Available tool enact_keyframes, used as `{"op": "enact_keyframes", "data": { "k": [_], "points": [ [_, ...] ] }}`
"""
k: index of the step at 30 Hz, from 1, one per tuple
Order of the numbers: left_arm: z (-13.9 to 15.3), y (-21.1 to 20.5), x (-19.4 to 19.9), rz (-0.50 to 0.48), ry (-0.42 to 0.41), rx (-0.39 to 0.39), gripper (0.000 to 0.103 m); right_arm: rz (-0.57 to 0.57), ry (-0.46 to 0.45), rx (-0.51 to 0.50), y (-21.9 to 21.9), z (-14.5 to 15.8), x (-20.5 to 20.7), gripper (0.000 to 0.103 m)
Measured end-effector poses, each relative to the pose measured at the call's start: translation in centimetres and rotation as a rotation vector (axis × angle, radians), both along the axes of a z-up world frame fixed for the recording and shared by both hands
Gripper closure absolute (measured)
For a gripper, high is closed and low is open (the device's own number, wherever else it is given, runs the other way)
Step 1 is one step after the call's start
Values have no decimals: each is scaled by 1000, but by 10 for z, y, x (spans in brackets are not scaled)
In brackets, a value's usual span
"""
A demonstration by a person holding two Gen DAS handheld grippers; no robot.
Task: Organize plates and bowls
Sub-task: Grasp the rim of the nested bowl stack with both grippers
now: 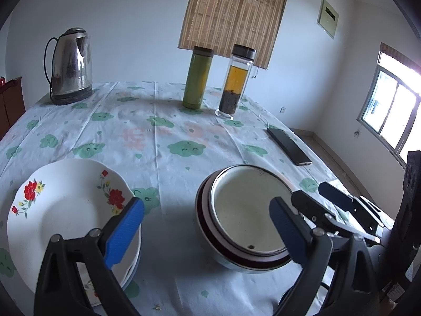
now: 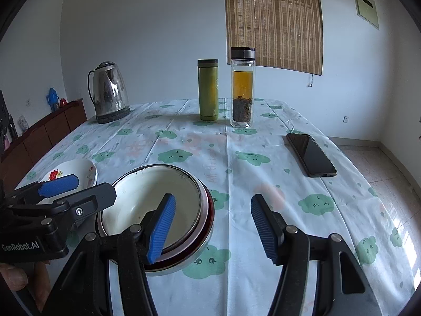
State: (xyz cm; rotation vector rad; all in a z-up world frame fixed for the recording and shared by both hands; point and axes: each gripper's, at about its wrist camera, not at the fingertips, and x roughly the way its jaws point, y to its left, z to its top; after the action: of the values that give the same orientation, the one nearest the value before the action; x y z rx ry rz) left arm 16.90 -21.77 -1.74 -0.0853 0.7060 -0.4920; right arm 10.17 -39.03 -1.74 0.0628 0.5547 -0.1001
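The left gripper [image 1: 206,223] stands wide open over the bench [image 1: 168,131] and holds nothing; one blue pad [image 1: 123,233] lies across the near rim of the flowered plates [image 1: 60,208], the other in front of the near rim of the bowls [image 1: 244,210], though whether either pad touches the crockery cannot be told from this angle. The right gripper [image 2: 210,226] is open about halfway and also empty, its left pad [image 2: 163,226] seen over the near side of the bowls [image 2: 158,200], its right pad over bare tablecloth. The bowls are nested, a cream enamel one sitting inside a wider one with a dark red band, and they rest on the cloth between the two grippers. The plates sit stacked at the left, apart from the bowls. Farther back stand a steel kettle [image 1: 71,65], a green flask [image 1: 197,76] and a glass tea bottle [image 1: 236,79] just beside it. A black phone [image 2: 310,155] lies flat towards the right edge, well clear of the crockery.
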Motion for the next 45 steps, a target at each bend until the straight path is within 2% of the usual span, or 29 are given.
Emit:
{"op": "enact_keyframes", "data": {
  "k": [9, 12, 14, 15, 19, 27, 29, 34, 45],
  "points": [
    [-5, -1, 2, -39, 40, -23, 7, 33, 23, 78, -3, -4, 3, 41],
    [-9, -4, 3, -60, 62, -17, 21, 40, 41, 90, -2, -8, 6, 41],
    [-13, -7, 4, -76, 88, -8, 35, 51, 53, 94, -1, -10, 7, 46],
    [-16, -8, 5, -79, 100, -5, 37, 57, 59, 96, 0, -11, 7, 51],
    [-21, -10, 7, -90, 116, 2, 52, 65, 74, 99, 1, -14, 8, 58],
    [-25, -10, 8, -100, 127, -2, 56, 71, 96, 120, -2, -18, 10, 60],
    [-25, -11, 7, -98, 121, 9, 58, 78, 98, 118, 0, -18, 10, 65],
    [-25, -13, 5, -89, 107, 18, 58, 57, 102, 101, 2, -17, 10, 71],
    [-17, -9, 2, -77, 92, 11, 61, 61, 96, 99, 4, -5, 8, 75]
  ]
}}
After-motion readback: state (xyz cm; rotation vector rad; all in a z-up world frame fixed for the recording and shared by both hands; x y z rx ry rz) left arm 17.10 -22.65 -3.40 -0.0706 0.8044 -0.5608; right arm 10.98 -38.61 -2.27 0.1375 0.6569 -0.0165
